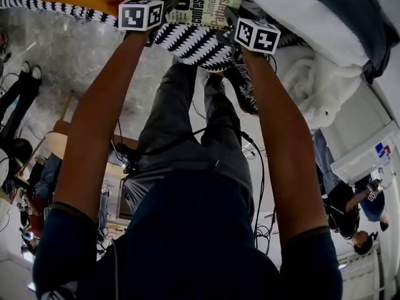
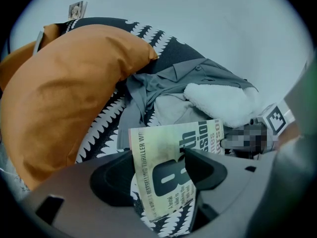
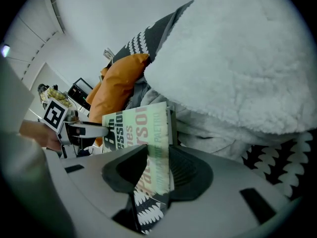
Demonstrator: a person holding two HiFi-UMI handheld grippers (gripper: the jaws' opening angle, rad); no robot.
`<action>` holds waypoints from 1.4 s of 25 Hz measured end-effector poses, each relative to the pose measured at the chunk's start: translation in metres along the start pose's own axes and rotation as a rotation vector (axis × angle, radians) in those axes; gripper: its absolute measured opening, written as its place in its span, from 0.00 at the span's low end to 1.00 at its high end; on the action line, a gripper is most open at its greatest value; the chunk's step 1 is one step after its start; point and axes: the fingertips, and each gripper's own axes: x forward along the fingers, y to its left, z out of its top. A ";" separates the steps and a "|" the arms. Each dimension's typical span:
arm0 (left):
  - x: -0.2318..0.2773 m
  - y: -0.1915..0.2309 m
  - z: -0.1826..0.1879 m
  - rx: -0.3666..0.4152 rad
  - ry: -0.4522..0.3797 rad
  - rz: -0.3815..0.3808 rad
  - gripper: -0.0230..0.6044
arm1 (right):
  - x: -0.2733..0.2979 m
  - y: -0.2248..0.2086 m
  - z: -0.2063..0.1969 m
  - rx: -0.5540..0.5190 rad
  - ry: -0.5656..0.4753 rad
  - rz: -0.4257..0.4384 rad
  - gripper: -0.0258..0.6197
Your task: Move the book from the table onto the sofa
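Note:
The book (image 1: 199, 2), a pale green paperback with large black print, hangs over the sofa (image 1: 187, 44) with its black-and-white patterned cover. I hold it at both ends. My left gripper (image 1: 164, 8) is shut on its left end; in the left gripper view the book (image 2: 171, 165) sits between the jaws of that gripper (image 2: 161, 171). My right gripper (image 1: 231, 19) is shut on the other end; in the right gripper view the book (image 3: 141, 128) stands edge-on in this gripper (image 3: 157, 168). The patterned cover shows just under the book.
An orange cushion (image 2: 64, 93) lies at the left of the sofa. A grey garment (image 2: 168, 83) and a white fluffy blanket (image 3: 233, 58) lie behind and to the right of the book. Cables (image 1: 257, 167) run across the floor; people (image 1: 350, 205) are at the right.

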 end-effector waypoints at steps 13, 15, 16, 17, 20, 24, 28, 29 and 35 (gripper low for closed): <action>0.020 0.016 -0.025 0.052 0.051 -0.011 0.52 | 0.027 -0.011 -0.011 0.023 0.041 0.013 0.27; 0.023 0.017 -0.026 0.064 0.049 -0.016 0.52 | 0.031 -0.013 -0.013 0.043 0.045 0.013 0.26; 0.024 0.018 -0.028 0.069 0.051 -0.017 0.52 | 0.032 -0.014 -0.014 0.055 0.051 0.009 0.26; 0.025 0.019 -0.029 0.074 0.055 -0.017 0.52 | 0.034 -0.016 -0.015 0.070 0.058 0.006 0.27; 0.026 0.020 -0.030 0.090 0.073 -0.025 0.52 | 0.036 -0.019 -0.015 0.116 0.081 0.003 0.27; 0.018 0.022 -0.035 0.107 0.098 -0.011 0.52 | 0.031 -0.023 -0.013 0.117 0.101 -0.025 0.27; -0.007 0.030 -0.035 0.107 0.082 0.033 0.52 | 0.011 -0.021 -0.011 0.087 0.104 -0.073 0.26; -0.016 0.030 -0.030 0.112 0.069 0.045 0.52 | 0.004 -0.020 -0.009 0.077 0.099 -0.084 0.27; -0.078 0.027 0.000 0.150 -0.047 0.098 0.25 | -0.038 0.006 0.010 0.050 0.025 -0.054 0.11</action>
